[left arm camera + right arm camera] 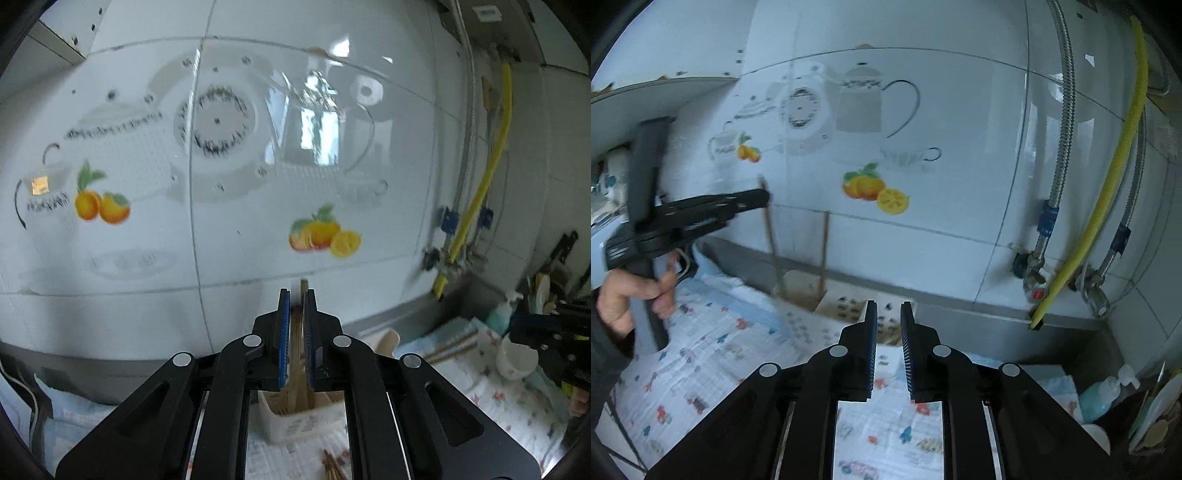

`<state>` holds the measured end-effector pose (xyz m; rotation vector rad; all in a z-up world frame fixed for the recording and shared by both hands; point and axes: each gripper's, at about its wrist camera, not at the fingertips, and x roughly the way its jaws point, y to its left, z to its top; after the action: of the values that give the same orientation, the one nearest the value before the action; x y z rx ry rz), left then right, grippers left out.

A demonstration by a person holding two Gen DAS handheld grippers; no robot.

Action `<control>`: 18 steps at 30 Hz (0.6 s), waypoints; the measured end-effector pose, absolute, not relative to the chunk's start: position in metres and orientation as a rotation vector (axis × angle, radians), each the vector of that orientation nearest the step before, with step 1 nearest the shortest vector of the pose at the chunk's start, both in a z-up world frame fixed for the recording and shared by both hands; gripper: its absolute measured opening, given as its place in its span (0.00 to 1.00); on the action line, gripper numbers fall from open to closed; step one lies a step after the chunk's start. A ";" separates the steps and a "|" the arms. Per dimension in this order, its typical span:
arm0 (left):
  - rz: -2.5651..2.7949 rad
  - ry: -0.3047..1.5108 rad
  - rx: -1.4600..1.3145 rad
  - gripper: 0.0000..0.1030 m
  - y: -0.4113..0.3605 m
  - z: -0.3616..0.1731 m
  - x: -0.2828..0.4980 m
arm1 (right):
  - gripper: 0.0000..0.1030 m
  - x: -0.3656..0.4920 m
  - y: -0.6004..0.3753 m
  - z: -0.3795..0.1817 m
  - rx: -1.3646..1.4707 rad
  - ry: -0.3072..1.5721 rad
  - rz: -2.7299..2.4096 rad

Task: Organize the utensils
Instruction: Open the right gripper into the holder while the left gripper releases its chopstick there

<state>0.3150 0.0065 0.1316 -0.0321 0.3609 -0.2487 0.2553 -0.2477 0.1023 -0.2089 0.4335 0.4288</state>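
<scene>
The tiled wall [332,92], printed with teapots and fruit, fills the background, and everything else is placed against it. At its foot runs the bench [713,354], covered by a patterned cloth. A yellow hose [1108,192] and braided metal pipes come down the wall to valves at its right end. Below the wall, on the cloth, stands a white utensil holder [295,421] with wooden sticks upright in it; a white cup [515,360] sits further right on the bench. The left tongs [297,295], held up in front of the wall by a hand [624,291], are closed narrow on a wooden chopstick [295,354] that stands upright between the blue pads, right above the holder. The right tongs [888,306] hang lower over the cloth with a small gap between their fingers and nothing in it. Loose chopsticks [334,465] lie on the cloth just before the holder.
</scene>
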 end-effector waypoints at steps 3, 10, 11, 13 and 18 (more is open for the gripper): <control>-0.258 0.383 -0.040 0.26 0.008 0.127 0.311 | 0.13 0.232 -0.251 0.091 -0.183 0.436 0.460; -0.266 0.373 -0.022 0.37 0.014 0.123 0.267 | 0.13 0.185 -0.250 0.051 -0.157 0.474 0.511; -0.267 0.381 -0.020 0.37 0.015 0.119 0.256 | 0.13 0.177 -0.249 0.042 -0.166 0.482 0.503; -0.270 0.406 -0.003 0.37 0.017 0.108 0.236 | 0.13 0.166 -0.249 0.025 -0.169 0.499 0.498; -0.284 0.506 0.018 0.37 0.019 0.070 0.193 | 0.13 0.137 -0.248 -0.015 -0.185 0.538 0.477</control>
<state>0.1925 0.0191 0.0702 0.0175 0.5057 -0.2841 0.1375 -0.2479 -0.0152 -0.1849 0.5376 0.4769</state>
